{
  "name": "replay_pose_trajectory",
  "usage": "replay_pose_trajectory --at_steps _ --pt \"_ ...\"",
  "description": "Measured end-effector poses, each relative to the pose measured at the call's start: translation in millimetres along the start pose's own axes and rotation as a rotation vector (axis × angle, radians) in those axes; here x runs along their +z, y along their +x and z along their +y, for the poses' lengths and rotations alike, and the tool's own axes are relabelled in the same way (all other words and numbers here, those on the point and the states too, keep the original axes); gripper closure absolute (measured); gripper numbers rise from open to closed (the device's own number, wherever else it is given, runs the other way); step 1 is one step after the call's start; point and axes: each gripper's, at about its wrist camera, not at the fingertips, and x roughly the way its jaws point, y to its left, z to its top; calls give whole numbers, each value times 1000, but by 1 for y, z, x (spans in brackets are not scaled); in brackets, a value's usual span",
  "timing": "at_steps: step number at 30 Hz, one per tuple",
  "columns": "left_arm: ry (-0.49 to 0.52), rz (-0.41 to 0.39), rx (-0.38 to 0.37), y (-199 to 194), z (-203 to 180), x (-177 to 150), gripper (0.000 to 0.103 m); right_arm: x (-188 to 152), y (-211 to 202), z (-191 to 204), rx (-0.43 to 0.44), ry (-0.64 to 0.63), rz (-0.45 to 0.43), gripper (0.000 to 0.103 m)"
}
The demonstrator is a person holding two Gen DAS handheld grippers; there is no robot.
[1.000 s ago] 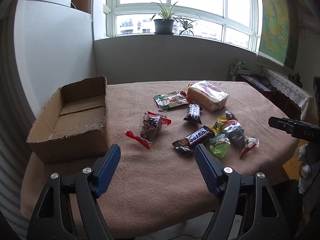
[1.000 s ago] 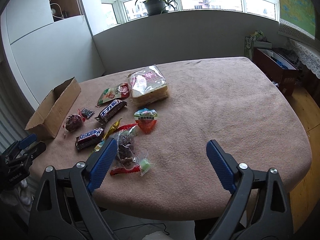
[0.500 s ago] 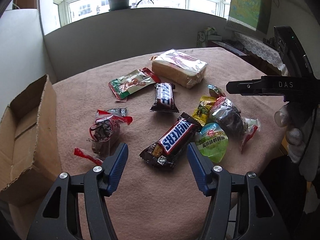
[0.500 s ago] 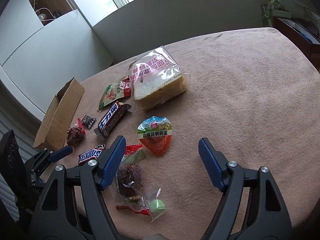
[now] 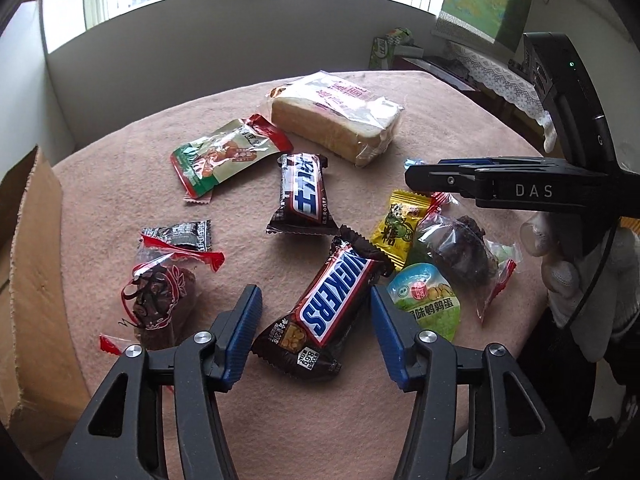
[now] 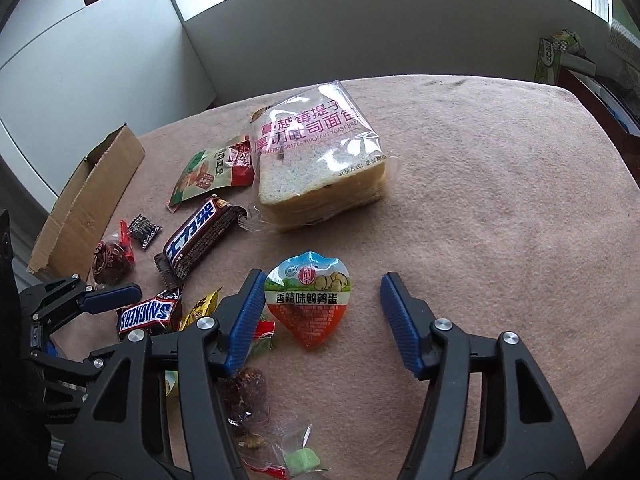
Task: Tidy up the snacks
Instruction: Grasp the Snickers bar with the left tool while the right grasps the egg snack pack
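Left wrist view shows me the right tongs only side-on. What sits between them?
Observer: The quail egg pouch lies flat between the right tongs. They have just been closing but are open, and neither pad presses it.
Operator: Is it centred?
Observer: No. It sits close to the pad on the picture's left, with bare tablecloth showing before the other pad.
Operator: What does the bread label say?
Observer: The bread bag has pink print, and its English line includes "thick cut toast".
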Motion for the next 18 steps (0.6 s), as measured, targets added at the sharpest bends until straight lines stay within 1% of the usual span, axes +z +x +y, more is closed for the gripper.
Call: replay_pose_trajectory --at_steps 1,3,5,8,10,12,18 --pt "2 3 -5 1 -1 1 54 0 1 3 -9 -16 3 43" --pt "12 6 -7 2 -3 2 59 -2 0 7 -25 -42 4 51" --pt "13 7 -7 2 -5 2 63 -2 0 7 -28 -49 5 56" --pt "13 8 -2 2 -6 2 64 -1 -1 3 -24 -41 6 62" --pt "8 7 0 3 -5 2 64 0 -1 2 -15 -39 9 63" --pt "-3 7 8 2 -3 2 61 -1 -1 4 -20 -51 10 63" --pt "-4 11 18 3 -4 3 60 -7 -3 7 -42 -94 0 63"
